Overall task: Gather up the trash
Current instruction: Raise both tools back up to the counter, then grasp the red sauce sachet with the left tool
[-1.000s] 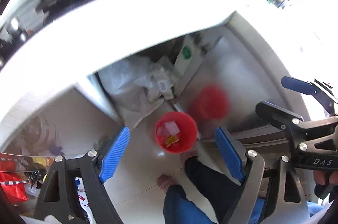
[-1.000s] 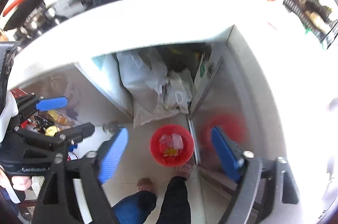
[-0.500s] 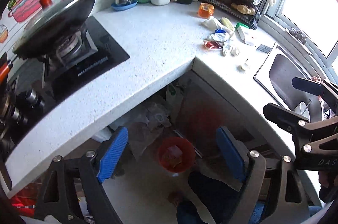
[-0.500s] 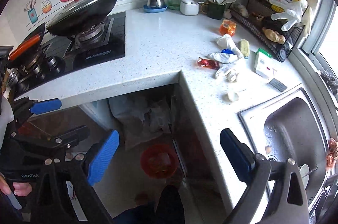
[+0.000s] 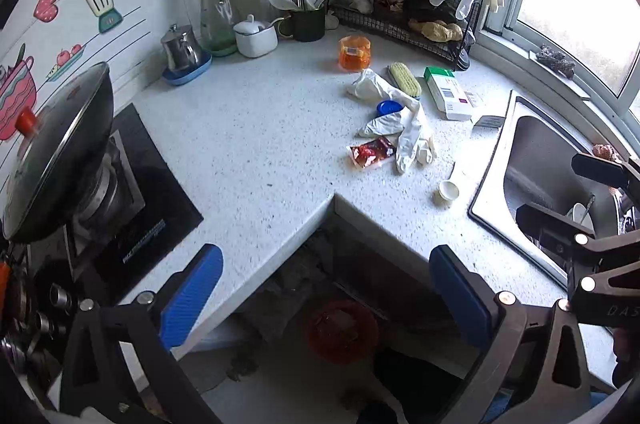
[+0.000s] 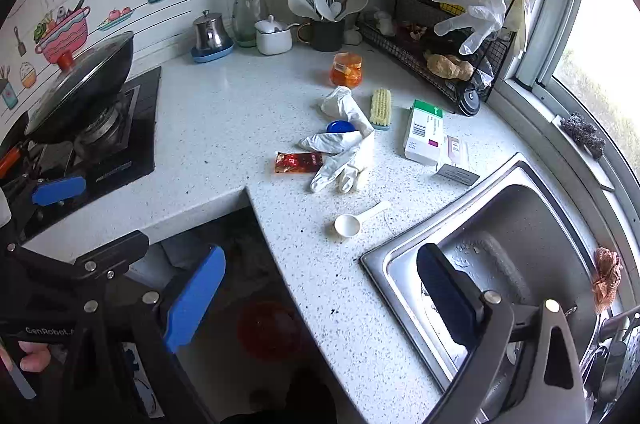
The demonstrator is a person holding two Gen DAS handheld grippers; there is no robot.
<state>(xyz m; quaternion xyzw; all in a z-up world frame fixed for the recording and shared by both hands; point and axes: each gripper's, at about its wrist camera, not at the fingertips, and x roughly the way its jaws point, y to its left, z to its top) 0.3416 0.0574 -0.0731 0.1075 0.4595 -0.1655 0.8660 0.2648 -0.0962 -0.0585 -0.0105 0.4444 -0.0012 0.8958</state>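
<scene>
Trash lies on the white speckled counter: a red sauce packet, crumpled white gloves, a blue cap, a white scoop and a green-white box. A red bin with scraps stands on the floor below the counter corner. My left gripper is open and empty above the bin. My right gripper is open and empty over the counter edge by the sink.
A steel sink sits at the right. A lidded wok rests on the black hob at the left. A wire rack, utensil cup, orange jar and kettle line the back.
Both grippers have risen from looking down at the red bin on the floor to above counter height. The counter with its trash has come into view. Both stay open.
</scene>
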